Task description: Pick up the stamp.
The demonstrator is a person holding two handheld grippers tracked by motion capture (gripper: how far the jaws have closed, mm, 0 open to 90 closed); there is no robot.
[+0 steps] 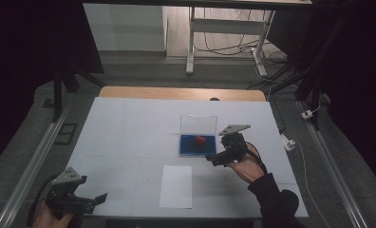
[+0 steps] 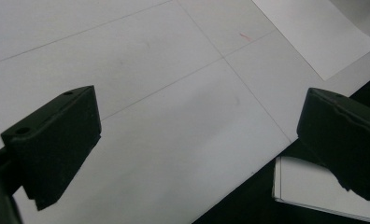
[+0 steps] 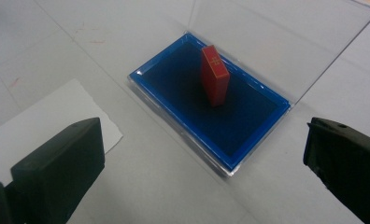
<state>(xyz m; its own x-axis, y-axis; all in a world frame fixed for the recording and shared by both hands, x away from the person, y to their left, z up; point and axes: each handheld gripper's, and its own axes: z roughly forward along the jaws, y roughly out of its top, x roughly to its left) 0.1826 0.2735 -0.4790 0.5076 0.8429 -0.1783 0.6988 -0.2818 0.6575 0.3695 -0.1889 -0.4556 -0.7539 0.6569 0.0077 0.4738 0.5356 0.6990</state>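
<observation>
While both tongs stand wide and hold nothing, the red block [image 3: 215,77] stands tilted inside the blue-lined case [image 3: 174,109].

Right tongs [image 1: 213,159] hover just beside the case, clear lid [image 3: 276,42] raised; left tongs [image 1: 98,199] sit well apart at the surface [image 1: 129,128] near edge, near a white sheet [image 1: 176,186].

I find no legible text, number or brand anywhere. The red block [image 3: 215,75] in the blue case [image 3: 174,116] bears one small gold cross-like mark, unreadable.
</observation>
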